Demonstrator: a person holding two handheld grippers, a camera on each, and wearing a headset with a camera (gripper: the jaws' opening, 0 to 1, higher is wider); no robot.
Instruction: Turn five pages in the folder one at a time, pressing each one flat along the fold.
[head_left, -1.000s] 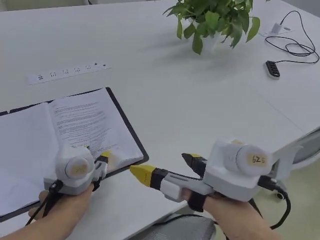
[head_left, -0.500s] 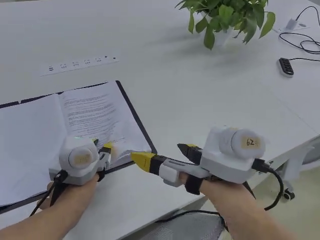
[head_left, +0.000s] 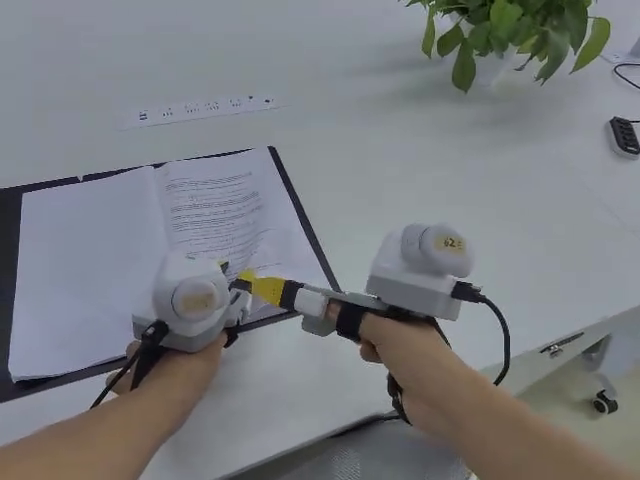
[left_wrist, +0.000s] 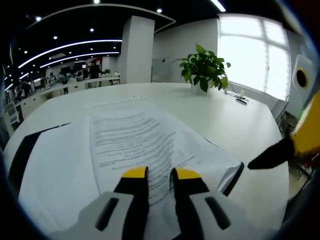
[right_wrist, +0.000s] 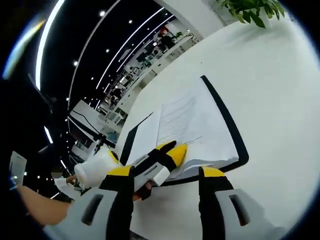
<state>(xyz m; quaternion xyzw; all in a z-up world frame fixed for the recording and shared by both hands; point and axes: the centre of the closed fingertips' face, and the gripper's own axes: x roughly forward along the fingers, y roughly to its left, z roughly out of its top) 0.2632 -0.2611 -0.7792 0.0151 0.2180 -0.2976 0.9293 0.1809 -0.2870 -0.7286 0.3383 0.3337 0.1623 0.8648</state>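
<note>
Seeing left gripper (head_left: 228, 275) low over the bottom right corner of the printed right page (head_left: 215, 210), jaws nearly together with a slim gap left. Can't tell whether touching paper. Seeing right gripper (head_left: 262, 290) aimed leftward at it, jaws spread wide, gripping nothing, one yellow tip just beside the left gripper at the folder's lower right edge. Found folder (head_left: 8, 260) lying open and flat on the white table (head_left: 400, 150), black cover framing the sheets, blank left page (head_left: 90, 260). Further out: white power strip (head_left: 205, 107) past the folder's top edge, potted plant (head_left: 510, 30) far right, well apart.
</note>
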